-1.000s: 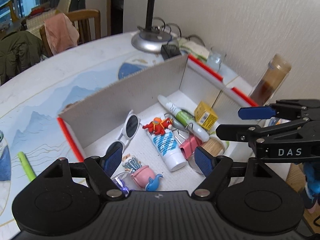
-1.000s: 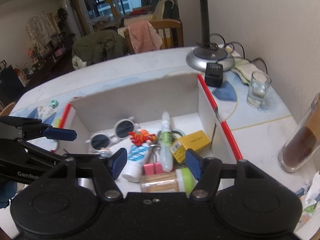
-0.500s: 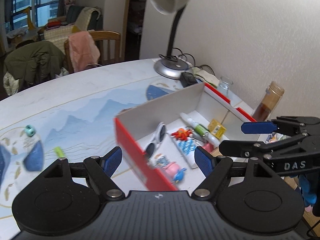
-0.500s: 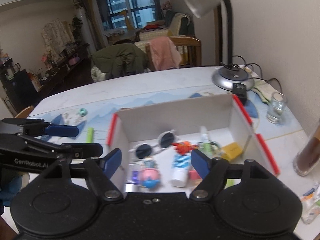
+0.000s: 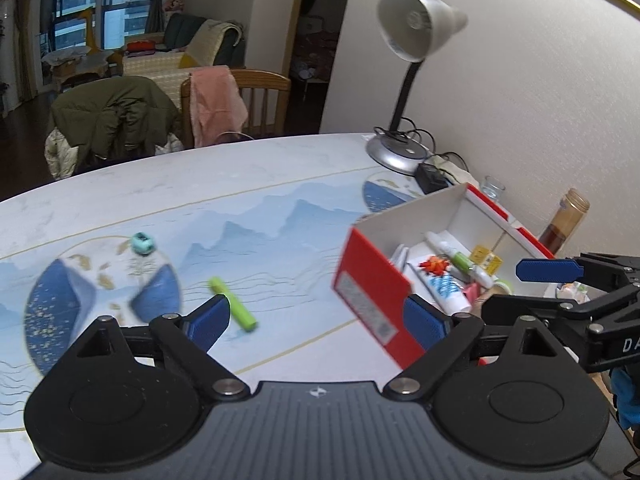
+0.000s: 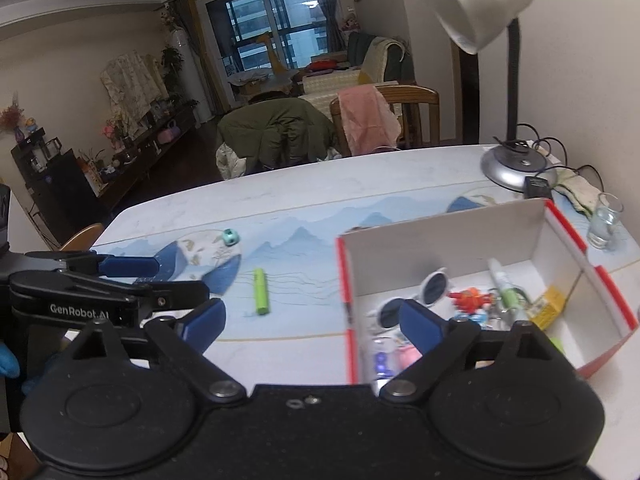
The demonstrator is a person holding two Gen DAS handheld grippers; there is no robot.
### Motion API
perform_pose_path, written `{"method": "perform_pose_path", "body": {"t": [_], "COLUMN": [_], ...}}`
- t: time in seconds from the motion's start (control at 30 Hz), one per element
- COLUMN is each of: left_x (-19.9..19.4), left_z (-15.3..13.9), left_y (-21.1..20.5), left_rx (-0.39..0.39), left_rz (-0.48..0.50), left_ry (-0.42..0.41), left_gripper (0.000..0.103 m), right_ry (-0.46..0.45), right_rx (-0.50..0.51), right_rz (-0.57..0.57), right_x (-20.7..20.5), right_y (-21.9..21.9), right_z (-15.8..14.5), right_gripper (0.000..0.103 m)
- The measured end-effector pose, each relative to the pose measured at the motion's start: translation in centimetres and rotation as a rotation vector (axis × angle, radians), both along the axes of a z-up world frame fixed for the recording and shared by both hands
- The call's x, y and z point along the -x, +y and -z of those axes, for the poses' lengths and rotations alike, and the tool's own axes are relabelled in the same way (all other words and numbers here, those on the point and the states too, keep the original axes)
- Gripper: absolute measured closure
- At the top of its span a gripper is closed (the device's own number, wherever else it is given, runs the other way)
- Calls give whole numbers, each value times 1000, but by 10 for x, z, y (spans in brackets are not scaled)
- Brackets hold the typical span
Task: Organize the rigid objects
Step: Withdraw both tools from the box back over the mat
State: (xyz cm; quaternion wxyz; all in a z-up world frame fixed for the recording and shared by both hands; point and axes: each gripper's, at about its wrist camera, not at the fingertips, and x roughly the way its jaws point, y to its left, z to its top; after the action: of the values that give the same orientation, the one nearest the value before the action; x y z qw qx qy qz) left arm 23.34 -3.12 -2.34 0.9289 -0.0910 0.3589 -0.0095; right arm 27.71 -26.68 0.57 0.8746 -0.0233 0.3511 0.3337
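left tool [image 5: 316,322]: opening (empty) | right tool [image 6: 312,322]: opening, empty | green marker [image 6: 261,291] outside box [image 6: 448,236]

the box [image 6: 448,236] stands on the table [image 6: 320,192], toward the wall side. inside it lie sunglasses [image 6: 416,296], a toy figure [image 6: 468,296], a marker [image 6: 502,280] and a small carton [image 6: 550,306]. left of the box, well apart, a highlighter [image 6: 261,291] lies on the table; farther left and behind it sits a small round thing [image 6: 230,236]. behind the box stands the lamp [image 6: 516,164]; to its right, a glass [image 6: 606,220].
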Motion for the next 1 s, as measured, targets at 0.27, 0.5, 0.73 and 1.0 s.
{"method": "perform_pose_path", "body": {"t": [0.27,0.5,0.73,1.0], "left_x": [15,15,2,-38], "left_z": [5,14,24,43], "left_y": [54,102,139,162], "left_rx": [-9,-29,-68,-156], "left_rz": [-46,-115,-148,-121], "left_ry": [-12,-40,-44,-28], "left_gripper": [0,0,0,0], "right_ry": [-18,-20,-15,0], "right_rx": [20,48,89,159], "right_rz": [-21,-33,-41,-46], "right_x": [17,23,19,1], "right_y": [47,82,110,139], "right_z": [2,6,14,34], "right_gripper": [5,5,5,5]}}
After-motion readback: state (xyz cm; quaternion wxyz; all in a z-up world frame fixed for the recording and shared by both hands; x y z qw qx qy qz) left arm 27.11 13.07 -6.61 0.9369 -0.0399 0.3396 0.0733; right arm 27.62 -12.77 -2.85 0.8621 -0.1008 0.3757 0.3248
